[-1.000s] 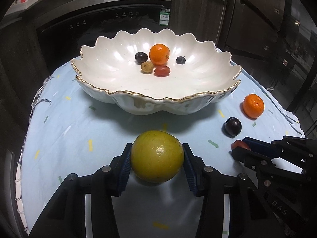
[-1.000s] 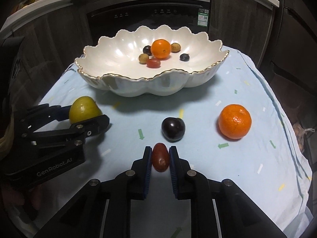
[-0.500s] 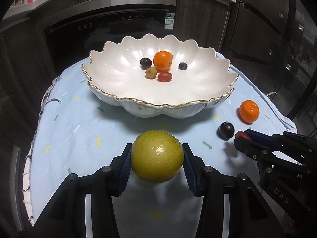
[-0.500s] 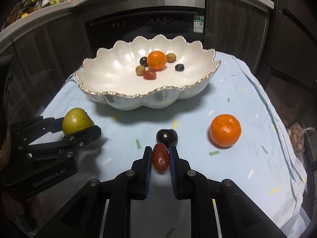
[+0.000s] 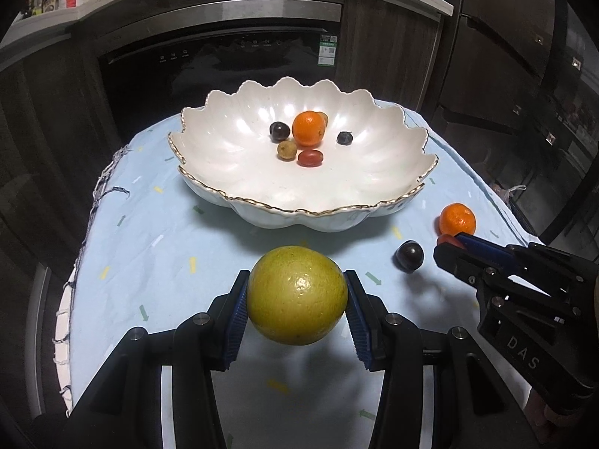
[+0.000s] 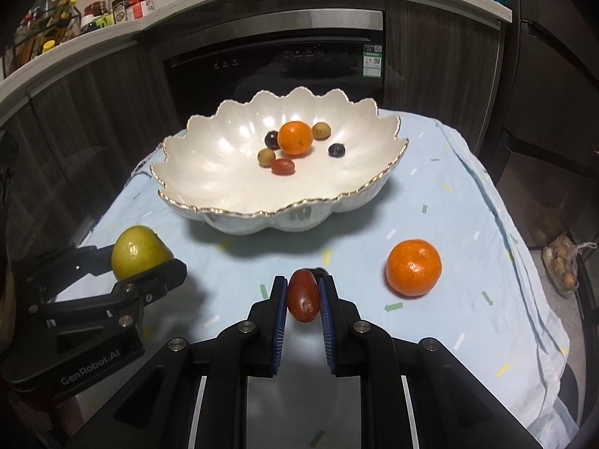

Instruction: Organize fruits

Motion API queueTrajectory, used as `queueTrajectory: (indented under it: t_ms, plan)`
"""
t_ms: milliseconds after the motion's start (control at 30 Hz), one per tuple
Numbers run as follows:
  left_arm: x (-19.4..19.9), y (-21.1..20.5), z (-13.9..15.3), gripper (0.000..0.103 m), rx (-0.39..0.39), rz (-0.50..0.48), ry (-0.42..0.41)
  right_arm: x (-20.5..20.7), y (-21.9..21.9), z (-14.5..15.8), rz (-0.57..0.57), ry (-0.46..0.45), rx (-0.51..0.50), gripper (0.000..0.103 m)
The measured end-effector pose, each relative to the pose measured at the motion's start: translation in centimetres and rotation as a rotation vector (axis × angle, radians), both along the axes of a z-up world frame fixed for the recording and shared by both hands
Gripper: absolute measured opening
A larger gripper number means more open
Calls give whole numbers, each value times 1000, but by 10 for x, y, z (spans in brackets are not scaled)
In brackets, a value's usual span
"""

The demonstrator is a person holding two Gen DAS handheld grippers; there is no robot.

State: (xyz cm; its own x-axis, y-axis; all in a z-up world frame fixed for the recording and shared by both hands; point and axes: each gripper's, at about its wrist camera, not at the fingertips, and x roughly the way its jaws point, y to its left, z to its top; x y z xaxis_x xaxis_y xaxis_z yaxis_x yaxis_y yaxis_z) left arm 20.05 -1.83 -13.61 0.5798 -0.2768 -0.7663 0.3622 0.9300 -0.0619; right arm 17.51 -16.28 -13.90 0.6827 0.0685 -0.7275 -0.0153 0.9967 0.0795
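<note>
My left gripper (image 5: 297,301) is shut on a yellow-green citrus fruit (image 5: 297,299), held above the blue cloth in front of the bowl. My right gripper (image 6: 304,299) is shut on a small red oval tomato (image 6: 303,297), also lifted off the cloth. The white scalloped bowl (image 5: 299,217) with a gold rim holds an orange (image 5: 309,128), a red tomato (image 5: 310,157) and several small dark and tan fruits. On the cloth to the right lie a loose orange (image 6: 413,267) and a dark plum (image 5: 410,256); in the right wrist view the plum is almost hidden behind the tomato.
The table wears a light blue cloth (image 6: 468,224) with small coloured marks; its edges drop off left and right. A dark oven front (image 6: 280,63) and cabinets stand behind the table. A plastic bag (image 6: 565,265) lies on the floor at the right.
Both grippers have risen with their fruits, so the bowl and table look smaller and lower. The plum has slid behind the held tomato in the right wrist view.
</note>
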Motion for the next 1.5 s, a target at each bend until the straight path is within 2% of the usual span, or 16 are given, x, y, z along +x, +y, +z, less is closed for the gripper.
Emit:
queueTrajectory:
  t_ms: [900, 1500]
  plan:
    - [21, 0, 47, 47, -22, 84, -63, 19, -11, 45, -12, -115, -22, 19]
    - [49, -8, 50, 47, -40, 107, -51, 47, -21, 53, -4, -115, -35, 19]
